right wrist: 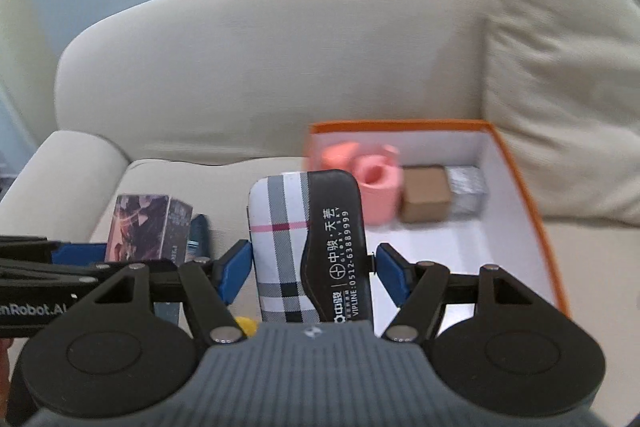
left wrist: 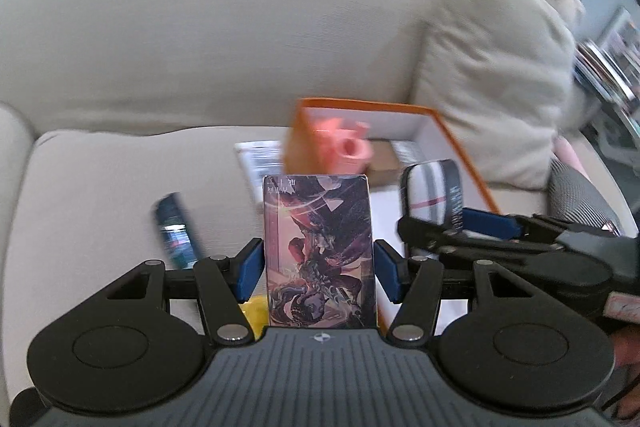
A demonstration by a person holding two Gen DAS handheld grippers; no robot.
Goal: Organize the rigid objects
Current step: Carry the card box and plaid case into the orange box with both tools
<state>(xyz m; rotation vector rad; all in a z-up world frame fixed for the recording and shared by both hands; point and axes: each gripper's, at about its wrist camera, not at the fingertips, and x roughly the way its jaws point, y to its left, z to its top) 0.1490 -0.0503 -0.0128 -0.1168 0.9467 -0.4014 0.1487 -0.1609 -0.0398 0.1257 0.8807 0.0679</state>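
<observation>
**Two grippers, each holding a box above a sofa seat**

The left gripper (left wrist: 319,269) clamps an illustrated card box (left wrist: 319,251) upright between its blue pads. The right gripper (right wrist: 311,273) grips a plaid case (right wrist: 304,247) with a black printed band. Just beyond them, an orange-rimmed box (right wrist: 516,163) sits on the beige sofa (right wrist: 260,67), holding pink foam pieces (right wrist: 370,183), a brown block (right wrist: 425,193) and a silver block (right wrist: 467,189).
</observation>
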